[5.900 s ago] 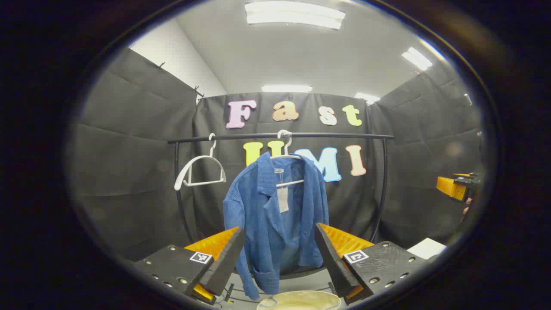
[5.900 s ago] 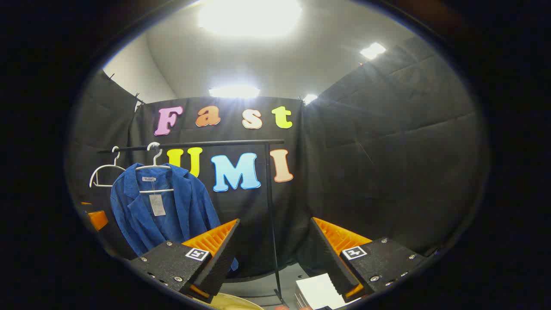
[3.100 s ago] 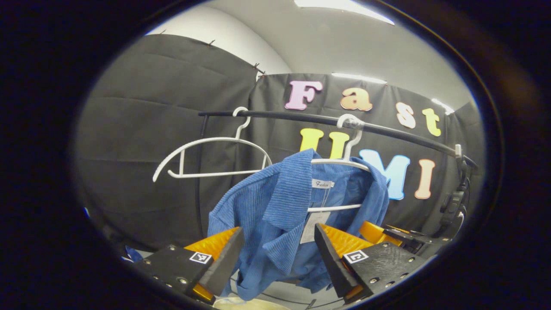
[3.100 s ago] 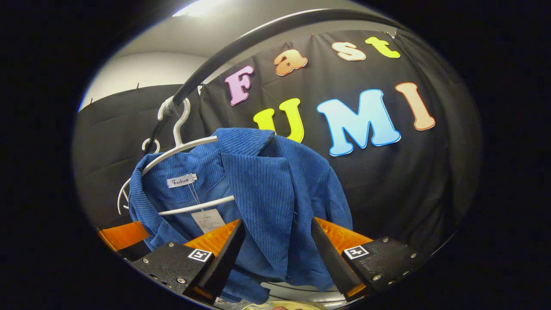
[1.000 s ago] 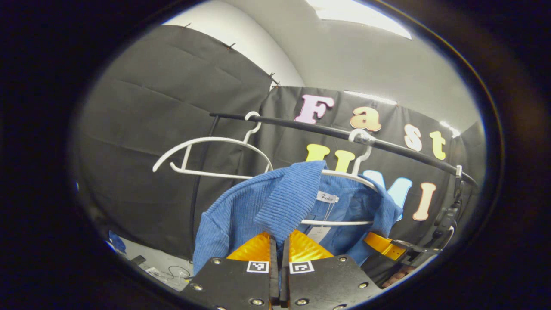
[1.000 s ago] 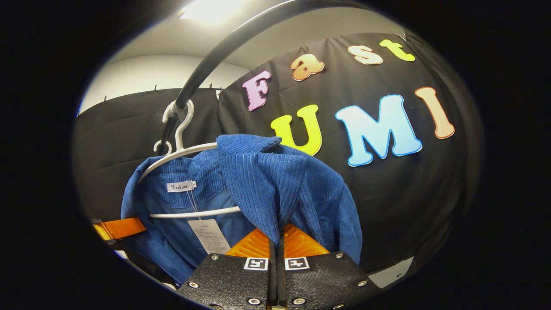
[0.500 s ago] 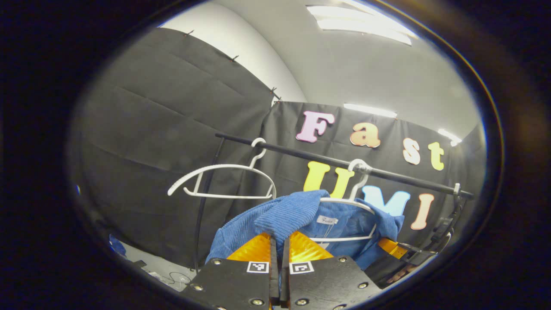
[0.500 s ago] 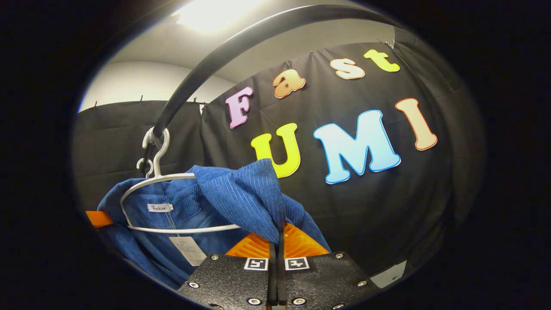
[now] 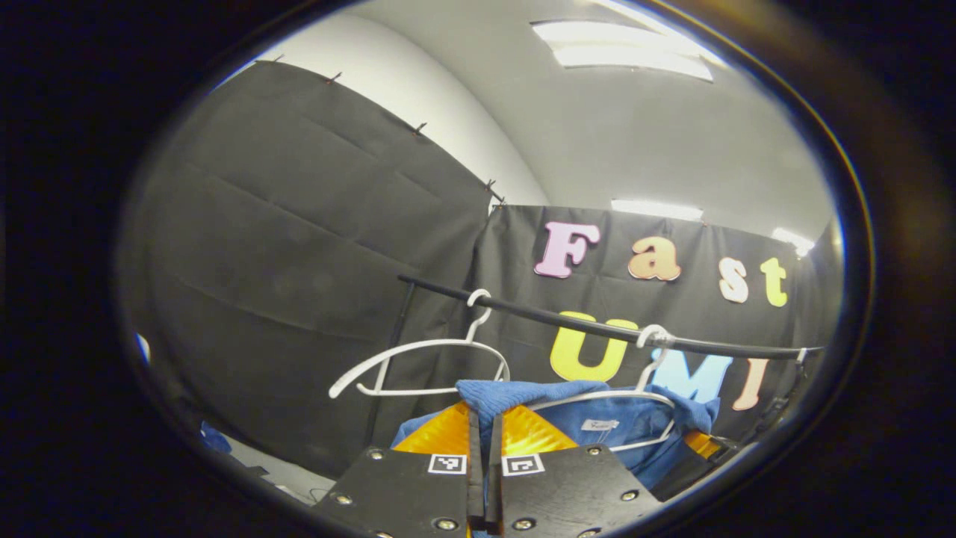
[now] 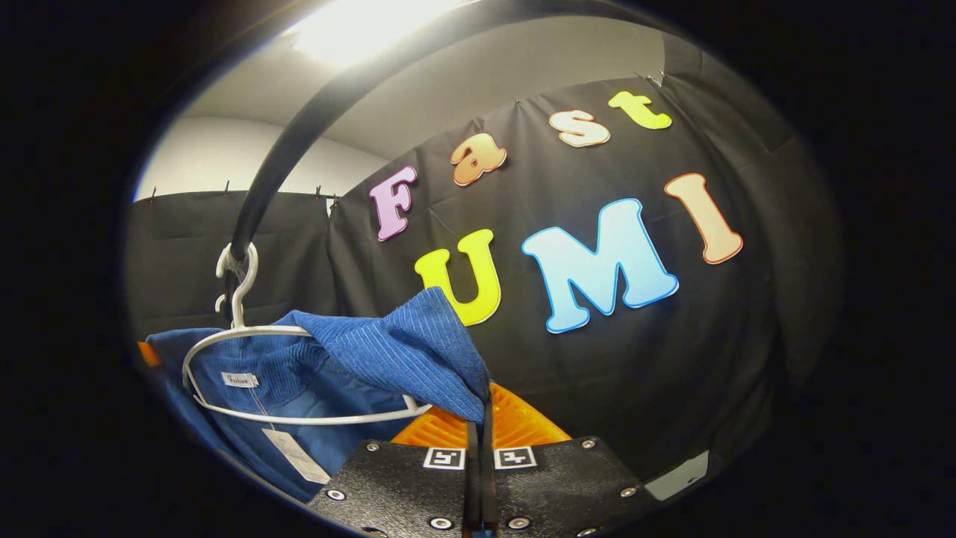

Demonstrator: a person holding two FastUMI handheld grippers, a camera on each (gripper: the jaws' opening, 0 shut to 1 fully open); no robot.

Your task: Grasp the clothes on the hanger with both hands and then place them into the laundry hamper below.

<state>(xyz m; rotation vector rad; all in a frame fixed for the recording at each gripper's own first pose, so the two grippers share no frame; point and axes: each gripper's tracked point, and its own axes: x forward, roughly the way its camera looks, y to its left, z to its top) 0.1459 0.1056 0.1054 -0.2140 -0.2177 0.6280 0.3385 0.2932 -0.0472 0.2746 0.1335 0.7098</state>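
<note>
Under the black rail [image 9: 597, 326], left gripper [image 9: 484, 430] and right gripper [image 10: 478, 426] each pinch the blue jacket's [image 10: 403, 355] collar edge

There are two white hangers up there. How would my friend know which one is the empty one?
Look for the black clothes rail running across in front of the dark cloth wall. Two white hangers hook over it side by side. The empty hanger is the one nearer the rail's upright post in the left gripper view; its neighbour has a blue ribbed jacket draped on it, while this one is bare wire.
</note>
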